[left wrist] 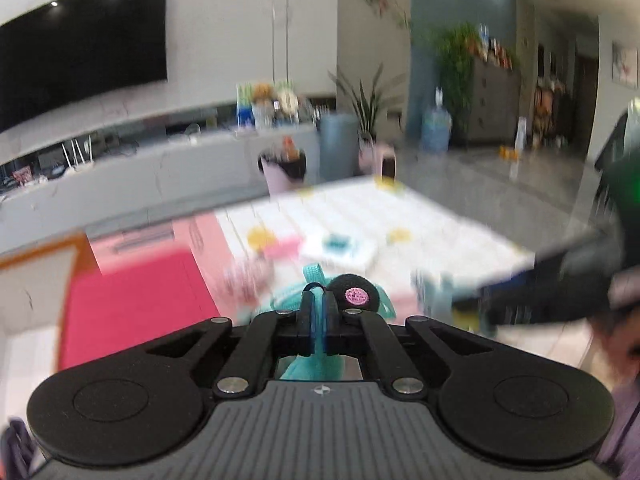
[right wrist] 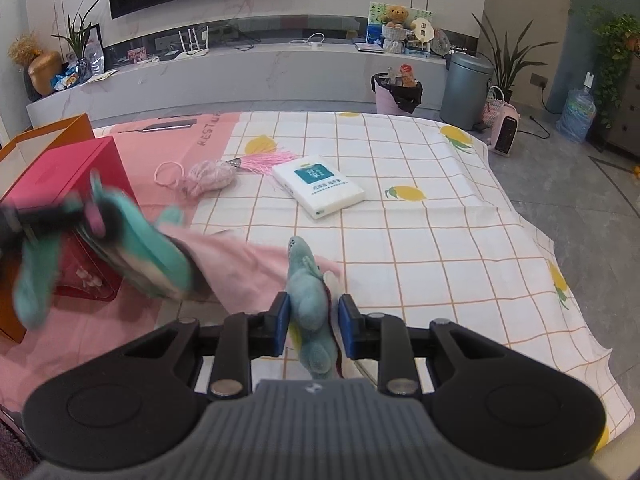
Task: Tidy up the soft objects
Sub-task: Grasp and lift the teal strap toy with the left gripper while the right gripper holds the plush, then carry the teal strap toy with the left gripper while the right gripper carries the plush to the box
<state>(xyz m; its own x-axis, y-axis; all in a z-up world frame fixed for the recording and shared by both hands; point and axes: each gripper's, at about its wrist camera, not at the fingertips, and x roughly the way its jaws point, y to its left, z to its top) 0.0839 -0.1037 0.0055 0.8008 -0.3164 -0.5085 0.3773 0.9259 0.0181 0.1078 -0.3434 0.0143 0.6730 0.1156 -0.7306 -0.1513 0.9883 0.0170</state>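
Teal plush hangs from the left gripper, whose jaws are pinched fully together on a thin teal loop or strap of it, so the toy dangles by that strap clear of the table near its left edge. In the right wrist view it shows as a blur beside the red box, with the orange bag just behind; judging by the task, one of these is the likely bin, and lifting by the strap lets the soft body swing in without being crushed.

A smaller blue-green toy lies near the table's front edge, on the checked cloth, between the right gripper fingers. Those jaws stand partly open; the left pad looks to be against the toy, the right shows a small gap, so I cannot tell whether it is truly gripped. The toy appears to rest on the cloth rather than hang.

A pink towel spreads from under the plush toward the front middle. Farther back, near the centre, lie a pink yarn ball, a pink tassel and a white tissue pack, all apart from both grippers and not yet sorted.
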